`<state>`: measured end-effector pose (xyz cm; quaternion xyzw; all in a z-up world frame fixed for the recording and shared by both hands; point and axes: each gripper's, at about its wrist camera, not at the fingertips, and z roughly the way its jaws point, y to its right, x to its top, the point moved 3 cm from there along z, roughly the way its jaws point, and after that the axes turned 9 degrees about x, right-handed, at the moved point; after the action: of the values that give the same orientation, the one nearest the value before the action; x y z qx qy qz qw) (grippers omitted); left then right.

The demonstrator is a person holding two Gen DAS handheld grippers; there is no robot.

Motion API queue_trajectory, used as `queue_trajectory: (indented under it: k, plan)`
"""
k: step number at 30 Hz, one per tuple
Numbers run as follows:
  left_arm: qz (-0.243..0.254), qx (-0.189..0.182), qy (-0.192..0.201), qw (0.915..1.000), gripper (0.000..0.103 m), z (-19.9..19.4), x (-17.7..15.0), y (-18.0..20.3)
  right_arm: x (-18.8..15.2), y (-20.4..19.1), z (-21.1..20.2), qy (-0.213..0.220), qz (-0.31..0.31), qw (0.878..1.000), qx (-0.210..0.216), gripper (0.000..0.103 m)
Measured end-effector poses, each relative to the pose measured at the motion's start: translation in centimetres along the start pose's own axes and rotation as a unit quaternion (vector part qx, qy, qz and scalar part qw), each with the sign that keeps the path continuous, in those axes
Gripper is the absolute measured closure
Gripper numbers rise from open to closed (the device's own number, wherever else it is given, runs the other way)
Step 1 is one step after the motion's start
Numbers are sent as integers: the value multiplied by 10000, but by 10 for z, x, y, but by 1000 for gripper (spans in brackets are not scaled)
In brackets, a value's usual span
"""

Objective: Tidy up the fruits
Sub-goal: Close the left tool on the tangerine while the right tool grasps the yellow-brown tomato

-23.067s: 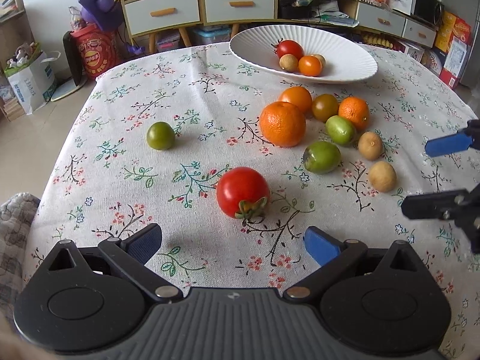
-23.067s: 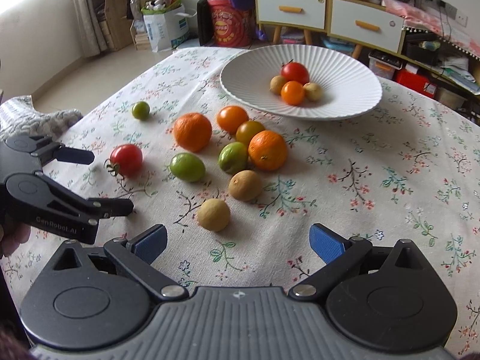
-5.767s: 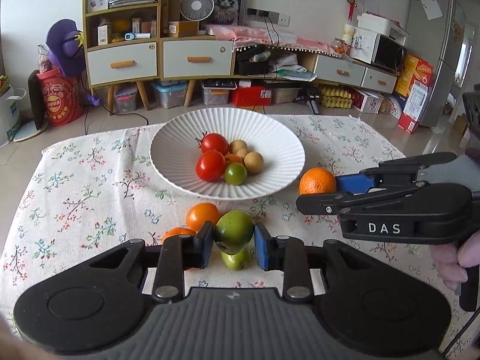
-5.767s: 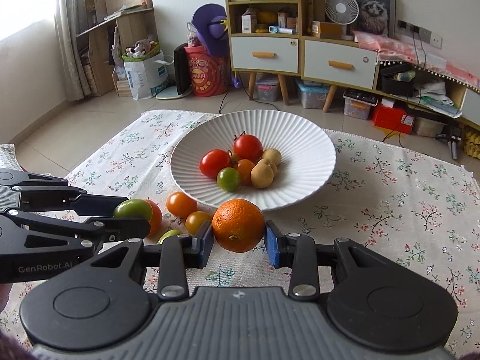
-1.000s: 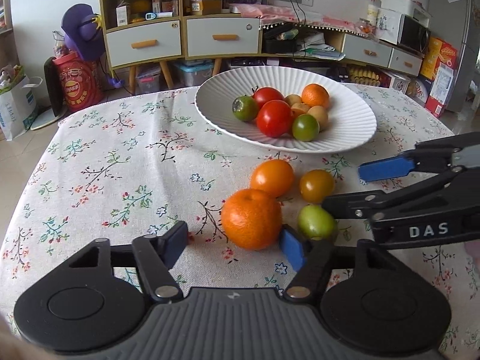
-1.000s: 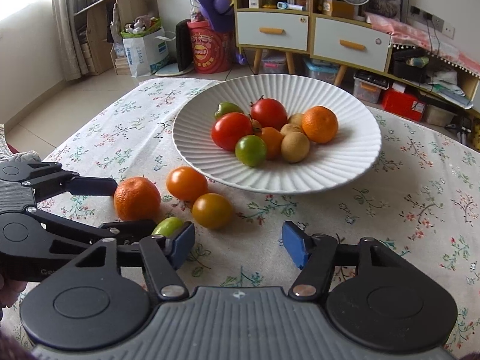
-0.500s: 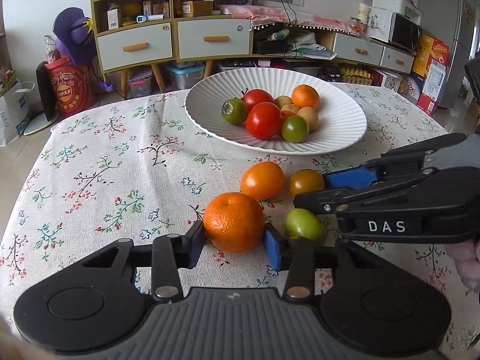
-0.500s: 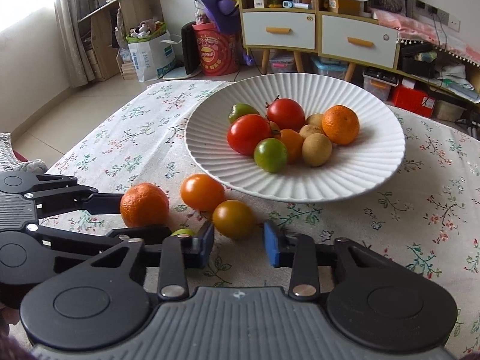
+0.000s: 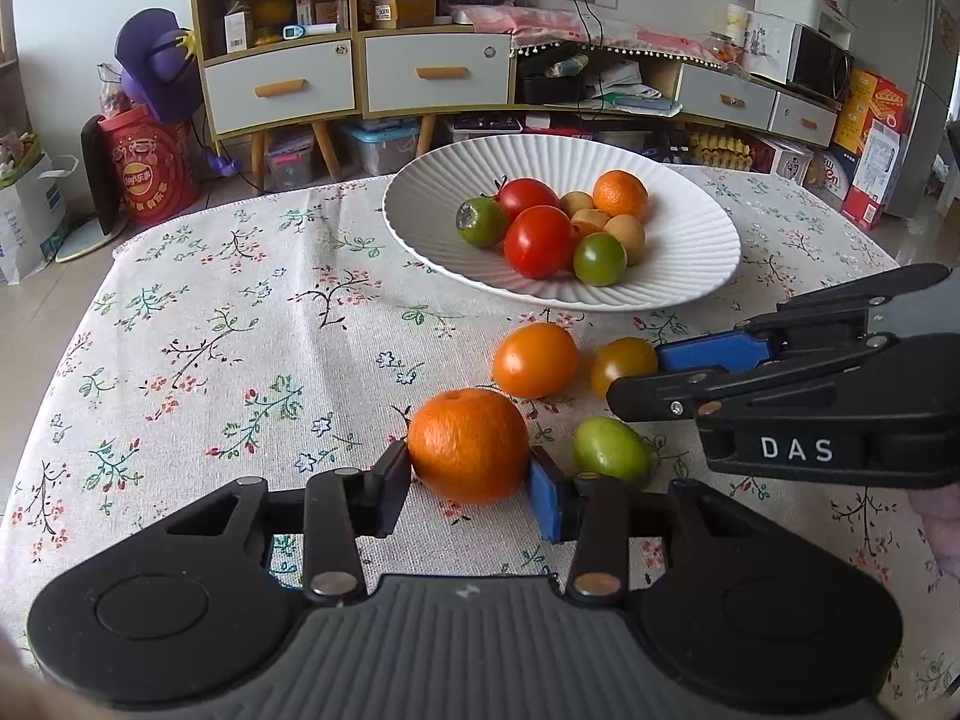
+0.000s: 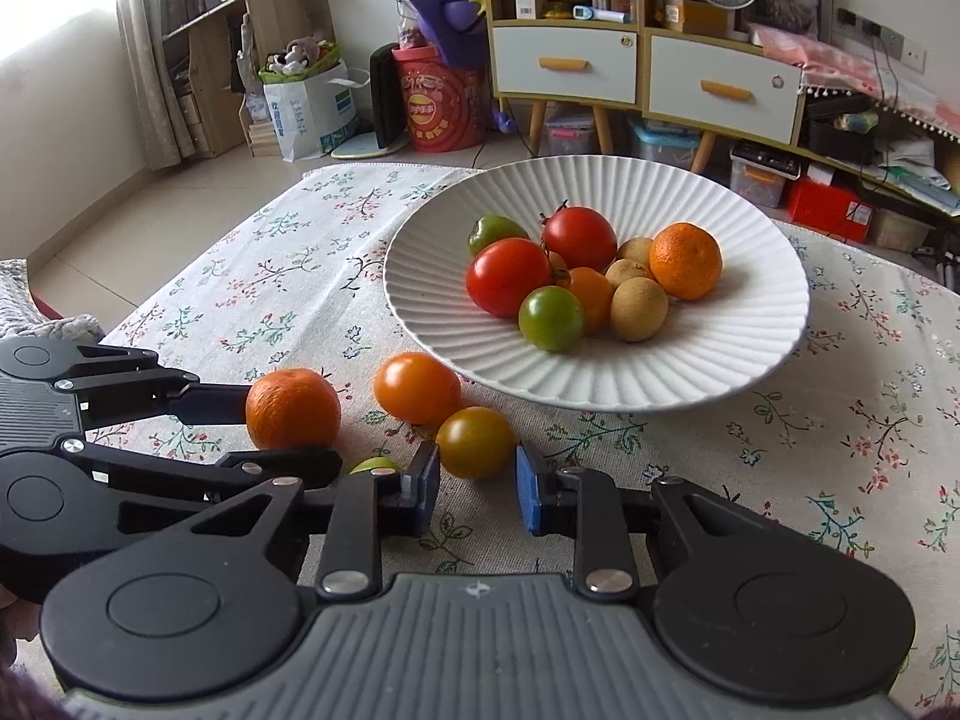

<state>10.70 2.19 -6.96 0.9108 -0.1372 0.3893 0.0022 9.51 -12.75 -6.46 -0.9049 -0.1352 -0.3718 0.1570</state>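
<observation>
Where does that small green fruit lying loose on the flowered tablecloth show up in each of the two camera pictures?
Left wrist view: the small green fruit lies low and right of centre, right of the large orange mandarin.
Right wrist view: only a green sliver peeks out low and left of centre, behind black gripper parts.
Shared landmark: the white ribbed plate behind it.

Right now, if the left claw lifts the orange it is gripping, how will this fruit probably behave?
The orange is round, so it would probably roll if released on the flat tablecloth. Its dimpled peel likely gives the left claw good friction. It looks firm, so it should keep its shape under the pads.
</observation>
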Motion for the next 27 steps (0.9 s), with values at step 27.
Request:
queue_trajectory:
  k: [27]
  plan:
    - [-136,83,-43,9999,57,5,-2,-5,0,3,9,-53,146,9998,122,71]
